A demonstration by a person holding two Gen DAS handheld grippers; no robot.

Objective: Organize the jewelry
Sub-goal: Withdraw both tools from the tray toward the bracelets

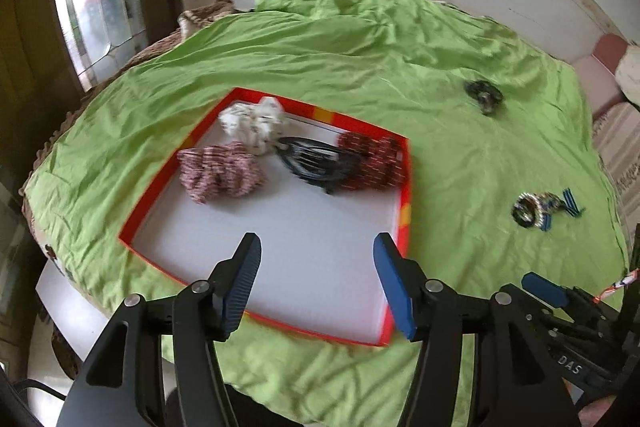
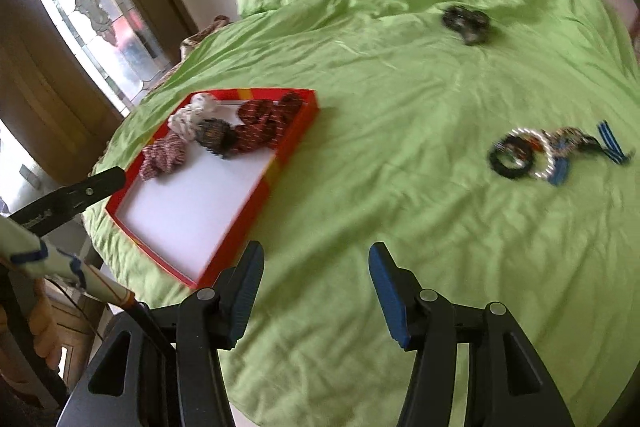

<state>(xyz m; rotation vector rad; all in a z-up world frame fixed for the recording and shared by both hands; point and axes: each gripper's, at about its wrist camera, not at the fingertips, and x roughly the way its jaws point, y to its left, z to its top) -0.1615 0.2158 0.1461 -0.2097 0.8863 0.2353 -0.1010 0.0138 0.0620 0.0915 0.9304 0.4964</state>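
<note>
Two grippers are seen, both w/ jaws wide apart and nothing held: left gripper (image 1: pixel 316 281) over the tray's (image 1: pixel 405 187) near right corner, right gripper (image 2: pixel 316 291) over bare sheet (image 2: pixel 400 87) just right of the tray. Step judged: between picks; four items already lie at the tray's far end. Still out on the sheet: bangle pile (image 2: pixel 532 155) near the right edge, dark piece (image 2: pixel 466 21) toward the far edge. Next move prob. calls for the right gripper to be carried fwd-right to the pile. Pile's long axis is seen running left-right, blue clips (image 2: pixel 610 143) at its right end.
</note>
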